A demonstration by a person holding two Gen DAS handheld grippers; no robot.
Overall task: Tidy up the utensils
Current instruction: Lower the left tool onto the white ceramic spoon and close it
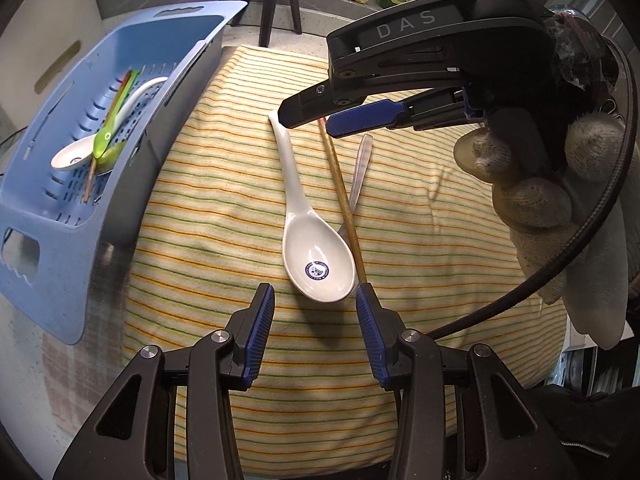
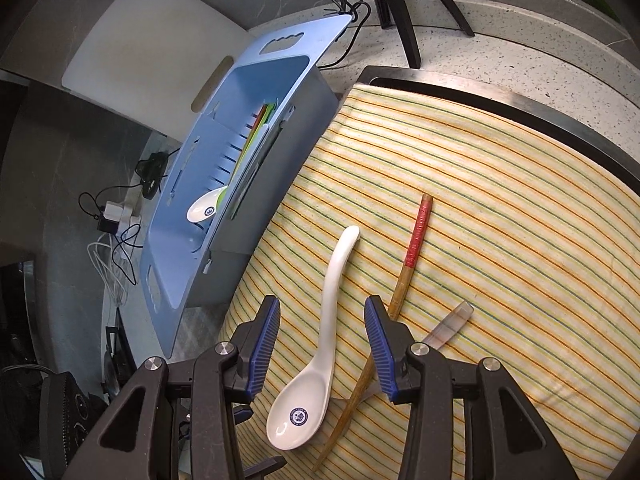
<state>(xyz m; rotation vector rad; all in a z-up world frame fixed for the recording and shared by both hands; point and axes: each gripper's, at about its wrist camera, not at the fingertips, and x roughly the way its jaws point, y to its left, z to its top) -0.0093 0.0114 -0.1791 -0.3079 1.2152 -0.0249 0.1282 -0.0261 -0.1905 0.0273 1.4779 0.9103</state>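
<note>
My left hand-held gripper hangs unclenched just before the white spoon's bowl; my right hand-held gripper, also unclenched, straddles its handle.

You're working at a speckled grey stone countertop. A white cutting board leans at the far left, black tripod legs stand at the far edge, and cables with a plug adapter lie left.

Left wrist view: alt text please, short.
A white ceramic soup spoon lies on a striped cloth between the open left gripper and the right gripper, beside a wooden chopstick. A blue basket at left holds utensils.
</note>
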